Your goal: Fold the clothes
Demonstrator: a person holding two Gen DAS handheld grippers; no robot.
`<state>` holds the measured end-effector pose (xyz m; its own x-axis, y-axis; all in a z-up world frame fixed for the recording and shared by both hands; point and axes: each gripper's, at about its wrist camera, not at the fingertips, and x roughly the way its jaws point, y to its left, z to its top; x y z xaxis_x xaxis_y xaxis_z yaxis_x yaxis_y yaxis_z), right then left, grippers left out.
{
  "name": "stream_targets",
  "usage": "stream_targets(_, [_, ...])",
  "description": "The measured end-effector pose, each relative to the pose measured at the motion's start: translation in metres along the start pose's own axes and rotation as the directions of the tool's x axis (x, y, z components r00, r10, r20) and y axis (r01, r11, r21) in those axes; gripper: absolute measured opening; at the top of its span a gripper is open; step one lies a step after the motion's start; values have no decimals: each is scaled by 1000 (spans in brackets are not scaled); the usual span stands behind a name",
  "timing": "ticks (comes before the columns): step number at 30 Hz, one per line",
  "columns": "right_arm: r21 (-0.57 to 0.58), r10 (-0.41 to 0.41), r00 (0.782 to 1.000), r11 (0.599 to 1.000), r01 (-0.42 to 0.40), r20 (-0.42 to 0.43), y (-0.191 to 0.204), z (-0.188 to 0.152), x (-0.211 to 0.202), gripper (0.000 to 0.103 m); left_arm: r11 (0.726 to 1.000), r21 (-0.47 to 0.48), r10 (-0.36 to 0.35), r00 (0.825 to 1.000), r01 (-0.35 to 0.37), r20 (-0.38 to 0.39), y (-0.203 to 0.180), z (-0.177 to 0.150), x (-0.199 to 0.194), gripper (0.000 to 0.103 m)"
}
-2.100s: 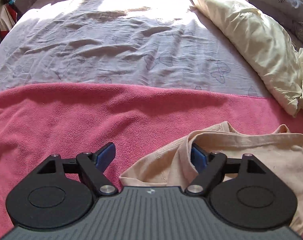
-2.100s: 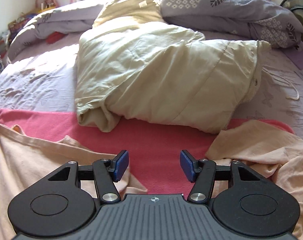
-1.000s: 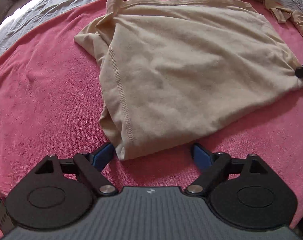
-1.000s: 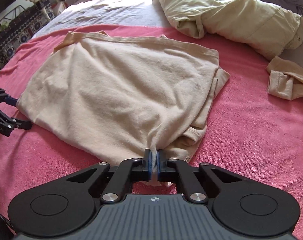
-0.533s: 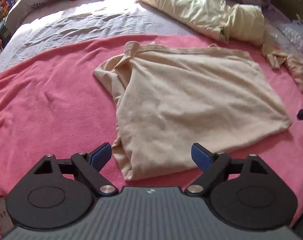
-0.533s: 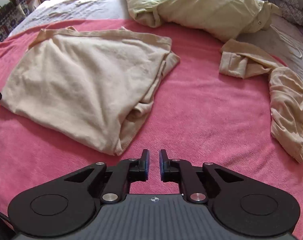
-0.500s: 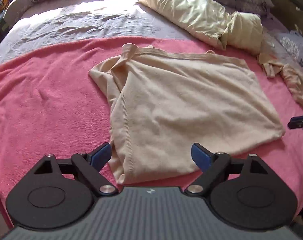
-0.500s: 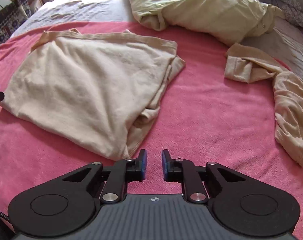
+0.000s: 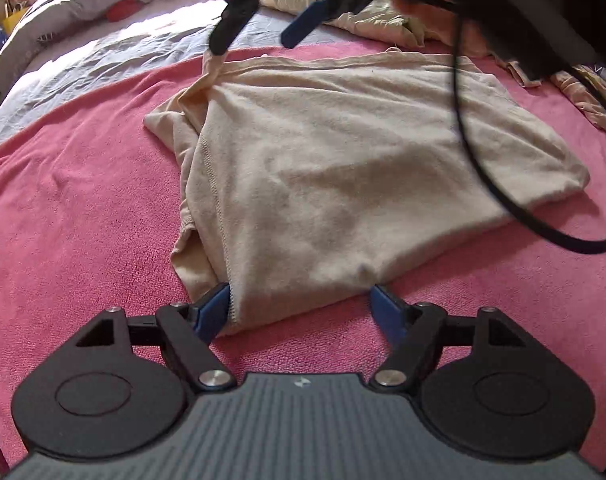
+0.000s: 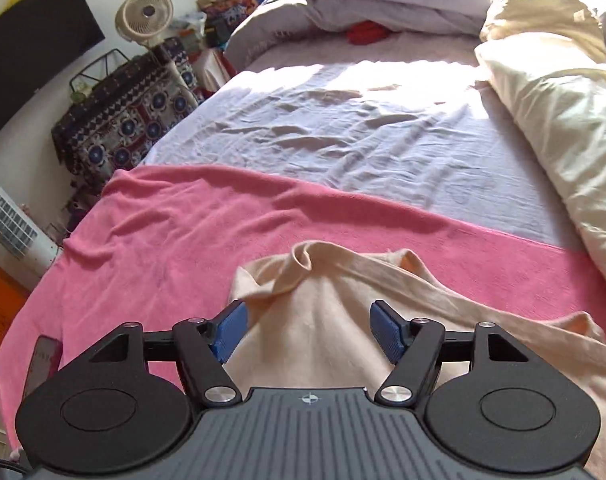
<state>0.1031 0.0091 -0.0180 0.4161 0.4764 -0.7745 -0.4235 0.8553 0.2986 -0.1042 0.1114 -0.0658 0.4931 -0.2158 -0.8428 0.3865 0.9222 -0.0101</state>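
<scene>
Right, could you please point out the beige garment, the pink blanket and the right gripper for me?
beige garment [image 9: 343,184]: left wrist view, middle of its flat top layer.
pink blanket [image 9: 83,200]: left wrist view, bare stretch left of the garment.
right gripper [image 10: 309,332]: right wrist view, midway between its open blue fingertips, over the garment.

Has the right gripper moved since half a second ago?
Yes. The right gripper went from the beige folded garment's near edge to its far corner, nearer the lilac bedsheet, and opened.

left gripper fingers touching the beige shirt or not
Touching. In the left wrist view the open left gripper straddles the beige shirt's near corner, and one blue finger presses against the seam edge.
</scene>
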Motion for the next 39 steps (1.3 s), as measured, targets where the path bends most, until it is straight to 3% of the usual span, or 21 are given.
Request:
stream_targets(2, [21, -30, 999, 999, 30, -21, 10, 12, 24, 68, 1000, -21, -14, 1000, 14, 15, 3, -2, 0, 77])
stream_targets(4, [88, -33, 999, 995, 36, -42, 8, 15, 38, 51, 999, -40, -33, 999, 34, 25, 7, -3, -1, 78])
stream_targets(5, [127, -30, 998, 991, 37, -53, 6, 16, 44, 22, 998, -39, -37, 999, 38, 30, 8, -4, -1, 78])
stream_targets(6, [162, -32, 998, 986, 41, -56, 4, 16, 45, 7, 999, -35, -38, 999, 39, 34, 8, -5, -1, 78])
stream_targets(9, [224, -30, 999, 974, 35, -27, -6, 16, 24, 6, 999, -30, -41, 999, 42, 36, 10, -5, -5, 78])
stream_targets(12, [253, -7, 1000, 968, 1, 21, -14, 15, -12, 6, 995, -91, -49, 998, 51, 28, 26, 0, -14, 78])
stream_targets(15, [279, 15, 998, 960, -33, 69, -22, 15, -48, 6, 986, -152, -59, 994, 72, 87, 51, 11, -30, 78])
stream_targets(18, [299, 34, 994, 952, -65, 106, -28, 16, -76, 6, 982, -140, -106, 981, 129, 165, 64, 36, -37, 79])
stream_targets(23, [291, 65, 995, 953, -84, 74, -18, 23, -52, 6, 969, -75, -214, 952, 236, 221, 63, 69, -24, 79])
stream_targets(26, [286, 83, 995, 953, -96, 55, -13, 27, -38, 6, 951, -106, -269, 947, 290, 173, 60, 71, -4, 72])
stream_targets(28, [283, 95, 995, 953, -103, 42, -9, 29, -29, 6, 931, -157, -314, 942, 330, 120, 61, 62, 6, 58])
stream_targets(29, [282, 101, 994, 953, -107, 36, -7, 31, -24, 6, 918, -182, -340, 935, 353, 96, 62, 55, 9, 46])
stream_targets(30, [280, 107, 994, 953, -111, 29, -5, 32, -19, 6, 906, -205, -363, 929, 370, 75, 63, 46, 10, 42])
stream_targets(33, [276, 125, 992, 953, -123, 10, 0, 36, -5, 6, 892, -243, -384, 923, 380, 34, 67, 17, 9, 38])
stream_targets(36, [272, 143, 990, 953, -135, -9, 6, 40, 9, 7, 871, -287, -402, 914, 398, 47, 78, -1, 3, 37])
stream_targets(39, [241, 128, 987, 965, -102, -95, 21, 38, 61, 7, 850, -329, -415, 908, 411, 61, 87, -8, 2, 36])
